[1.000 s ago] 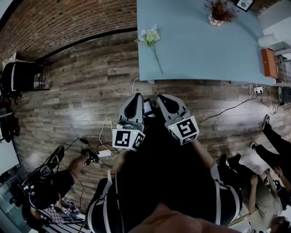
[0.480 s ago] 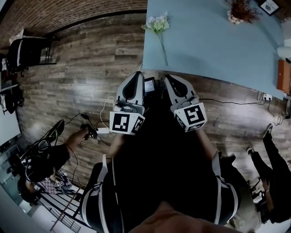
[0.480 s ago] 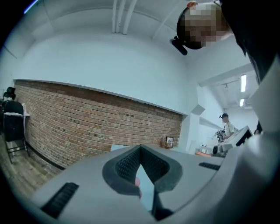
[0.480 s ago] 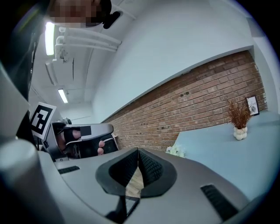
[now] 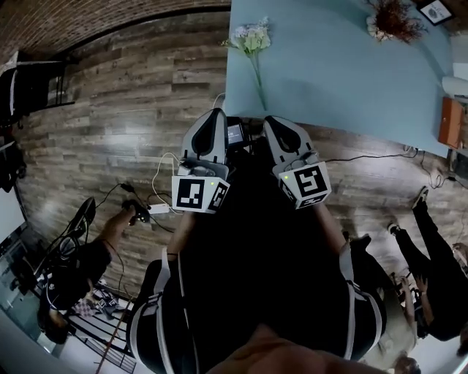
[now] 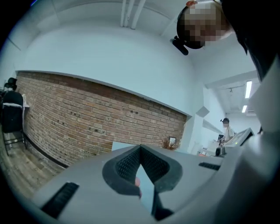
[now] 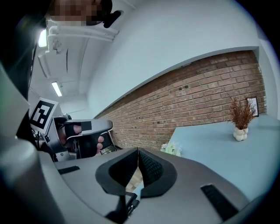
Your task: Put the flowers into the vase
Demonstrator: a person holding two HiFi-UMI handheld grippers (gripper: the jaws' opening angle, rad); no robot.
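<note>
The flowers (image 5: 251, 36), a small white bunch on a long green stem, lie on the light blue table (image 5: 329, 66) near its left front corner. In the right gripper view the flowers (image 7: 170, 148) show just beyond my jaws. The vase (image 5: 393, 18), a pale pot with dried brown twigs, stands at the table's far side, and the vase (image 7: 239, 131) is far off to the right. My left gripper (image 5: 214, 114) and right gripper (image 5: 273, 121) are side by side at the table's near edge, short of the flowers. Left gripper (image 6: 140, 148) and right gripper (image 7: 138, 151) are both shut, holding nothing.
An orange box (image 5: 447, 120) sits at the table's right end and a framed picture (image 5: 434, 10) behind the vase. Cables (image 5: 164, 204) run over the wooden floor. A person (image 5: 80, 259) sits low at left, other people (image 5: 431, 248) at right. A black chair (image 5: 29, 91) stands far left.
Both grippers have moved forward together and now reach the table's near edge, closer to the flowers. Their jaws stay shut.
</note>
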